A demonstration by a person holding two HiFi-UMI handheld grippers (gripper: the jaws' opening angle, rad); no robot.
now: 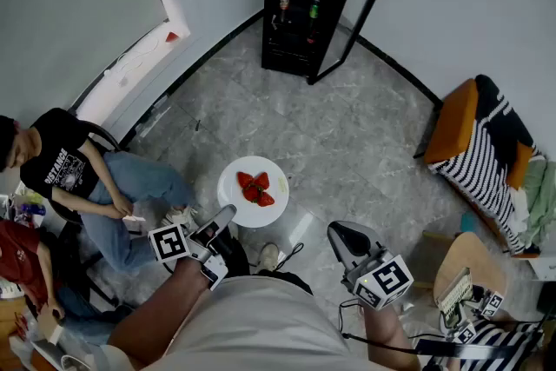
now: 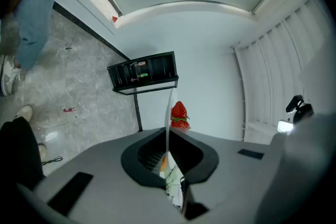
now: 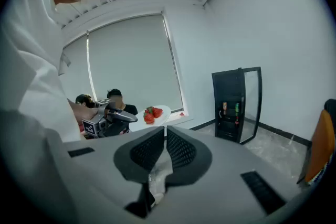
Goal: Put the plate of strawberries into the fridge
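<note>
A white plate (image 1: pixel 234 178) with strawberries (image 1: pixel 256 189) hangs in the air over the floor, and my left gripper (image 1: pixel 226 215) is shut on its near rim. In the left gripper view the plate (image 2: pixel 169 113) shows edge-on between the closed jaws of the gripper (image 2: pixel 168 139), a strawberry (image 2: pixel 179 114) beyond it. The black fridge (image 1: pixel 306 0) stands against the far wall, its glass door (image 1: pixel 360 13) swung open and bottles inside. My right gripper (image 1: pixel 340 232) hovers to the right of the plate, shut and empty (image 3: pixel 165 131).
A person in a black shirt (image 1: pixel 74 174) sits at the left, another in red (image 1: pixel 17 261) beside them. An orange chair with a striped cloth (image 1: pixel 482 143) stands at the right, with a wooden chair (image 1: pixel 469 265) nearer to me. Grey floor lies between me and the fridge.
</note>
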